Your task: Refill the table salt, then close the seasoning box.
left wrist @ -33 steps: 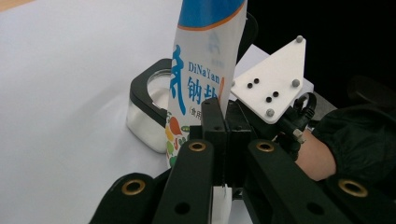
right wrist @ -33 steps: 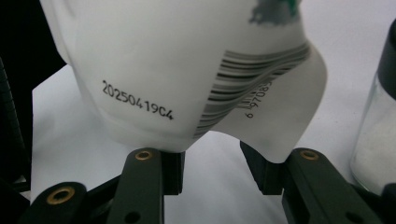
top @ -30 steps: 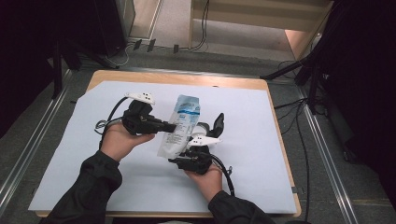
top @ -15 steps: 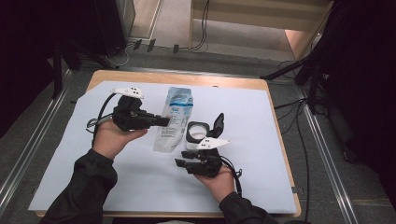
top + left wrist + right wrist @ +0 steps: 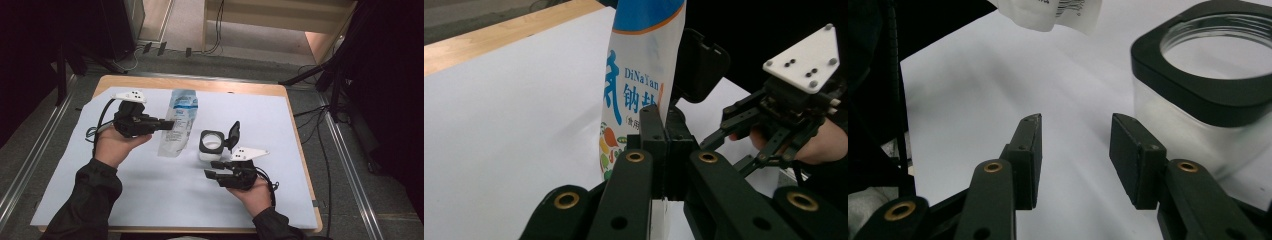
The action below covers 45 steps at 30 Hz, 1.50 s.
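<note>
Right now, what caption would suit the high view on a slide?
Left tongs pinch a printed pouch while right tongs sit open beside an open-lidded jar.

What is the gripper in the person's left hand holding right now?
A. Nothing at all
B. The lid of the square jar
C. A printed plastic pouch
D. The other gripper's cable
C: in the left gripper view the left gripper has its jaws pressed together on the edge of the printed pouch, while the open square jar stands apart on the table.
</note>
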Each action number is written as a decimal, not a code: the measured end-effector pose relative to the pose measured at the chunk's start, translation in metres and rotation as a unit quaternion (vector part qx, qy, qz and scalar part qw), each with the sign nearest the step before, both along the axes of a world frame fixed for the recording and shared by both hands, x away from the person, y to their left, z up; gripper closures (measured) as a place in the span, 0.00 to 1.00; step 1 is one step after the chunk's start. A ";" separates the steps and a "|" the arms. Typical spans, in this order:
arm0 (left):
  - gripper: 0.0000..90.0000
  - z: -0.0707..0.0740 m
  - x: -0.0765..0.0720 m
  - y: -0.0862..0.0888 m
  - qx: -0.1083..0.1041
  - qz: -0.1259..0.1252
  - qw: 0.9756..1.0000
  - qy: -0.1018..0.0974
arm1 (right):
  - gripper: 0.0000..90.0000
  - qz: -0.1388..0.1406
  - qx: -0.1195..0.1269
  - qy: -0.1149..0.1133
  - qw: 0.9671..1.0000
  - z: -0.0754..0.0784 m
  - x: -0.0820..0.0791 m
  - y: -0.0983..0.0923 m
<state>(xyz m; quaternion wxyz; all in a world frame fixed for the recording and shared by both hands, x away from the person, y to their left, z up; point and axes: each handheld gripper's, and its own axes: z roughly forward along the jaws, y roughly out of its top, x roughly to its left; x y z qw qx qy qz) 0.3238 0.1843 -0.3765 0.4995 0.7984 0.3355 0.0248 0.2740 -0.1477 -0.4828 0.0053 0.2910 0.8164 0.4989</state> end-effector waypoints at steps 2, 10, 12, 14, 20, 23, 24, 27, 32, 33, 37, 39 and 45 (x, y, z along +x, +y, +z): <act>1.00 -0.003 0.002 0.002 0.002 0.003 1.000 0.002 | 0.65 -0.005 0.002 0.001 1.000 0.001 0.001 -0.006; 1.00 -0.013 0.012 0.012 0.001 0.022 1.000 0.005 | 0.65 -0.014 -0.008 -0.006 1.000 0.005 0.002 -0.022; 1.00 -0.016 0.015 0.016 0.003 0.031 0.999 0.008 | 0.66 -0.016 -0.012 -0.004 1.000 0.004 0.002 -0.026; 1.00 -0.019 0.019 0.021 0.003 0.041 0.999 0.012 | 0.66 -0.022 -0.012 0.002 1.000 0.005 0.003 -0.030; 1.00 -0.026 0.031 0.036 0.003 0.069 0.997 0.018 | 0.66 -0.044 -0.006 0.002 0.999 0.007 0.005 -0.044; 1.00 -0.029 0.037 0.044 0.004 0.085 0.996 0.016 | 0.66 -0.054 -0.005 0.004 0.999 0.007 0.007 -0.049; 1.00 -0.030 0.039 0.047 0.004 0.090 0.996 0.015 | 0.66 -0.057 -0.004 0.004 0.998 0.007 0.007 -0.050; 1.00 -0.034 0.046 0.055 0.007 0.107 0.994 0.009 | 0.68 -0.062 -0.008 0.005 0.998 0.008 0.007 -0.053; 1.00 -0.041 0.054 0.065 0.008 0.127 0.992 0.002 | 0.70 -0.076 -0.006 0.009 0.997 0.009 0.011 -0.059; 1.00 -0.042 0.056 0.067 0.008 0.130 0.992 0.002 | 0.70 -0.079 -0.006 0.011 0.997 0.009 0.012 -0.061; 1.00 -0.050 0.059 0.070 0.016 0.138 0.990 -0.003 | 0.73 -0.090 0.000 0.018 0.996 0.010 0.016 -0.065; 1.00 -0.053 0.059 0.069 0.020 0.138 0.990 0.002 | 0.73 -0.093 0.002 0.021 0.995 0.010 0.018 -0.066; 1.00 -0.063 0.059 0.067 0.035 0.133 0.990 0.011 | 0.82 -0.107 0.004 0.024 0.994 0.012 0.025 -0.071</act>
